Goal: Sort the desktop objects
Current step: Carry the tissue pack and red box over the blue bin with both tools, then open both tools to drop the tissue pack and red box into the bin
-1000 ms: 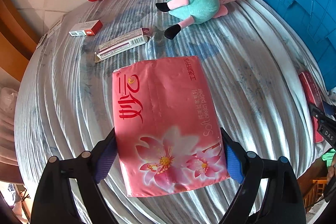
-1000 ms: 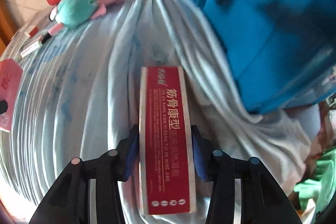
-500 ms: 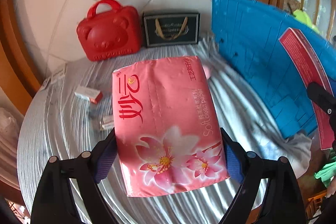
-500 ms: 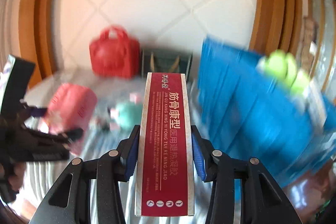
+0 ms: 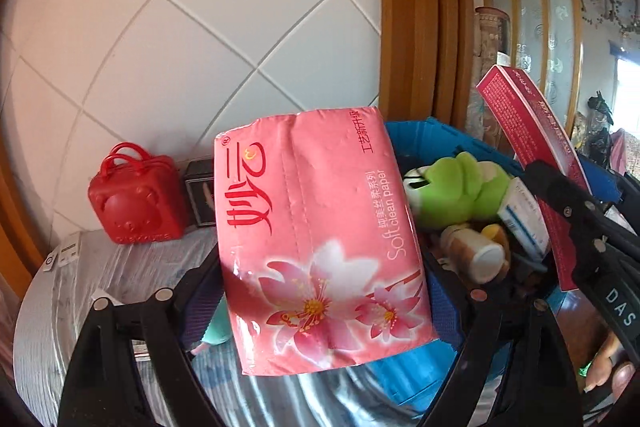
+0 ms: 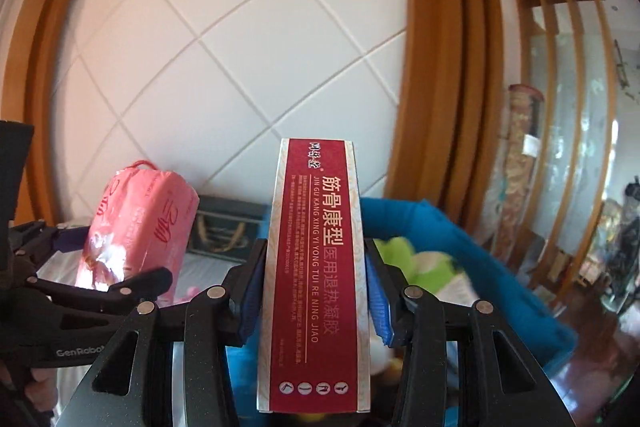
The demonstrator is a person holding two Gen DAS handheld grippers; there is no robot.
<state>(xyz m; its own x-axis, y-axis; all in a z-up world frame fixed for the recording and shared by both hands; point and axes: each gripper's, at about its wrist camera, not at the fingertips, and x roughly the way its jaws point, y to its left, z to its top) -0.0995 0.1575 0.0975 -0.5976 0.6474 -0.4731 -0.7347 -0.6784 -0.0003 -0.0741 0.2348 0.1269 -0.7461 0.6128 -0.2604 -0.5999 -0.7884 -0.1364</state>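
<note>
My left gripper point(image 5: 320, 291) is shut on a pink pack of tissue paper point(image 5: 316, 239), held in the air beside the blue basket point(image 5: 432, 139). The same tissue pack point(image 6: 140, 223) shows at the left of the right wrist view. My right gripper point(image 6: 314, 291) is shut on a long dark-red box point(image 6: 316, 267), raised over the blue basket point(image 6: 460, 247). That red box point(image 5: 532, 155) also appears at the right of the left wrist view, above the basket's contents.
Inside the basket lie a green plush frog point(image 5: 456, 187), a small bottle point(image 5: 476, 255) and a white-and-blue box point(image 5: 524, 215). A red bear-shaped case point(image 5: 136, 199) and a dark gift bag point(image 5: 200, 195) stand against the tiled wall on the cloth-covered table point(image 5: 80, 287).
Both grippers have risen off the table with their loads and tipped up toward level. They now hang at the blue basket, whose inside has come into view.
</note>
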